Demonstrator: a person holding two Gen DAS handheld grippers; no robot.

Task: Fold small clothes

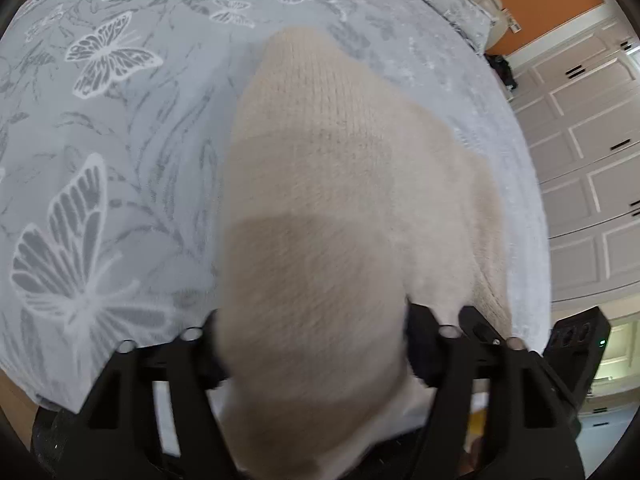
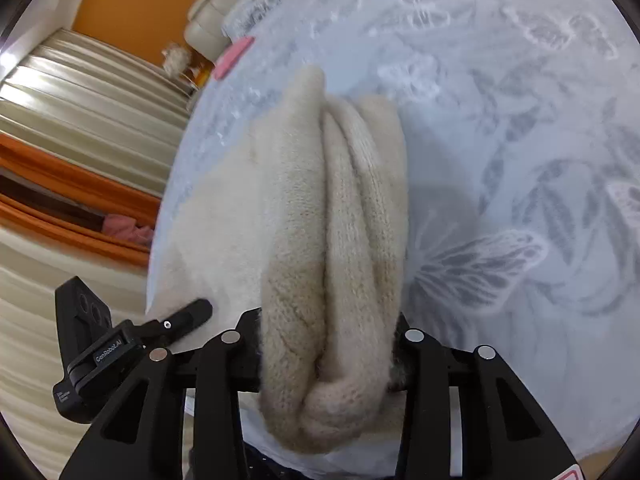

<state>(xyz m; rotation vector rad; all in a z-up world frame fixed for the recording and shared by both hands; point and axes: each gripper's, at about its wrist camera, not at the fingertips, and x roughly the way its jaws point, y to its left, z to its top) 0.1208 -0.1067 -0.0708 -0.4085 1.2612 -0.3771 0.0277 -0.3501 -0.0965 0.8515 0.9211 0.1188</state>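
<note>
Left tongs [image 1: 312,344] pinch the cream knit [image 1: 320,184]; fabric hides both fingertips. Right tongs [image 2: 326,356] pinch its bunched folds [image 2: 340,240], tips likewise buried. Knit's long axis runs away from each camera, above the bedspread [image 1: 120,140].

We see cream knit garment [image 1: 320,208], fuzzy, bunched into thick folds [image 2: 340,240]. Near end raised off bedspread; far end tapers to narrow tip, resting there. Wider panel spreads flat toward bed's edge.
</note>
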